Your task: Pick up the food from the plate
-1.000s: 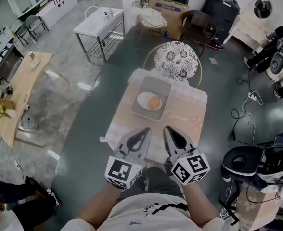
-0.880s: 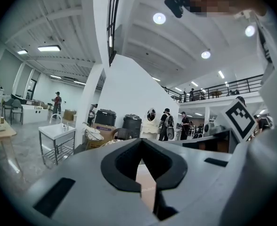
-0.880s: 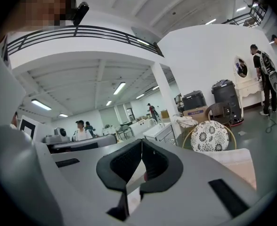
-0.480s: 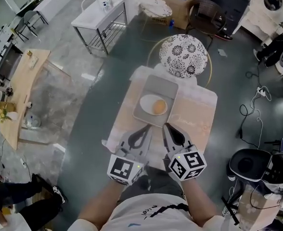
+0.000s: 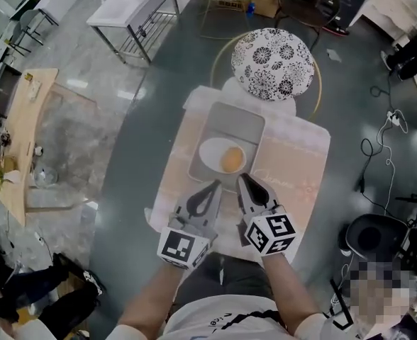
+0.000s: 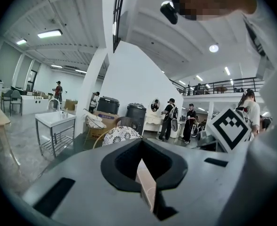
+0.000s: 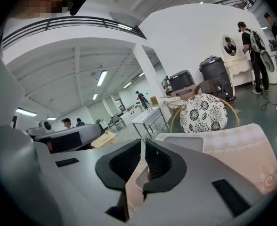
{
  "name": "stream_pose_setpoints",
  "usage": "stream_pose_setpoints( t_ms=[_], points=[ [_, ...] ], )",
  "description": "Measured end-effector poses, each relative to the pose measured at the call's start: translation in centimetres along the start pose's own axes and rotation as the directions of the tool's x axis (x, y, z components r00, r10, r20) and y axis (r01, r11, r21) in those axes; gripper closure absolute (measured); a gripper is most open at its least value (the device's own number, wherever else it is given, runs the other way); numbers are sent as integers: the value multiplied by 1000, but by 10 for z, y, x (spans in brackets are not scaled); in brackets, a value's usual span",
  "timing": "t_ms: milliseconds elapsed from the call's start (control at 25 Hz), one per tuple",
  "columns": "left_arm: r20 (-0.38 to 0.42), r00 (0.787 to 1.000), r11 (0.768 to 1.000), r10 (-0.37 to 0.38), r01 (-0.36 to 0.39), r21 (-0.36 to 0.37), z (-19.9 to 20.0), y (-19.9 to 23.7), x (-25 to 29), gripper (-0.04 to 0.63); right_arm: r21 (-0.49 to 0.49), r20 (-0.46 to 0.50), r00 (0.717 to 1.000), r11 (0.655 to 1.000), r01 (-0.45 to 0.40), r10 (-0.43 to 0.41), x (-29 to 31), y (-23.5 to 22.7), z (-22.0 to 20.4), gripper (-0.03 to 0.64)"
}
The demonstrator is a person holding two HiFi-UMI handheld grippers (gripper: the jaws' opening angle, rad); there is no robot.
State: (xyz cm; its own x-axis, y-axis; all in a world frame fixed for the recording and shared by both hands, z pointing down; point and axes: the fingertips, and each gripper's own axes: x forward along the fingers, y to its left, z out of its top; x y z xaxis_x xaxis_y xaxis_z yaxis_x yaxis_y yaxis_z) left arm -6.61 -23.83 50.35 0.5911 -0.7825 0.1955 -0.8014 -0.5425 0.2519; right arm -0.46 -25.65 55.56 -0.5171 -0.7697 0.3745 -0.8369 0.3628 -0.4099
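Where the grey floor [image 5: 130, 154] spreads through a wide workshop room, a small table [image 5: 301, 168] with a pale pink cover stands with a round patterned chair [image 5: 274, 62] at its far side. A grey tray [image 5: 237, 122] lies on the table, and a white plate [image 5: 210, 153] in the tray's near half carries the round orange food [image 5: 230, 159]. The left tongs [image 5: 215, 184] and right tongs [image 5: 242, 177] hang side by side over the table's near part, just short of the plate. Each of the 2 is closed tip to tip and holds nothing.
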Motion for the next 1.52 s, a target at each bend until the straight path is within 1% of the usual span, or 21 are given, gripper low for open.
stream_pose_setpoints(
  t_ms=[160, 200, 280, 480, 600, 680, 960, 1240, 1440, 1520],
  points=[
    [-26, 1000, 1000, 15, -15, -6, -21, 16, 16, 589, 25, -32, 999, 999, 25, -24, 23, -19, -21, 600],
    [-33, 999, 1000, 18, -19, -8, -25, 20, 19, 589, 33, -43, 999, 999, 31, -30, 28, -24, -27, 590],
    [-44, 999, 1000, 22, -23, -14, -34, 26, 25, 589, 53, -64, 997, 998, 43, -40, 39, -33, -40, 516],
    [-70, 997, 999, 35, -37, -24, -53, 39, 36, 589, 84, -114, 990, 992, 91, -82, 60, -56, -66, 415],
    [-76, 996, 999, 39, -41, -24, -58, 46, 42, 589, 98, -144, 983, 987, 124, -109, 71, -69, -80, 374],
    [-80, 996, 999, 40, -43, -24, -61, 50, 45, 589, 108, -168, 978, 984, 140, -121, 78, -75, -89, 359],
    [-89, 995, 999, 39, -41, -23, -72, 58, 54, 589, 134, -237, 960, 974, 181, -145, 100, -91, -116, 330],
    [-102, 994, 999, 41, -43, -19, -78, 59, 57, 589, 166, -282, 947, 964, 207, -155, 114, -99, -128, 314],
    [-105, 993, 998, 49, -51, -20, -79, 60, 57, 589, 153, -315, 933, 961, 229, -172, 119, -103, -133, 310],
    [-108, 993, 998, 54, -56, -21, -79, 61, 56, 589, 135, -340, 923, 962, 238, -180, 121, -103, -137, 310]
  ],
)
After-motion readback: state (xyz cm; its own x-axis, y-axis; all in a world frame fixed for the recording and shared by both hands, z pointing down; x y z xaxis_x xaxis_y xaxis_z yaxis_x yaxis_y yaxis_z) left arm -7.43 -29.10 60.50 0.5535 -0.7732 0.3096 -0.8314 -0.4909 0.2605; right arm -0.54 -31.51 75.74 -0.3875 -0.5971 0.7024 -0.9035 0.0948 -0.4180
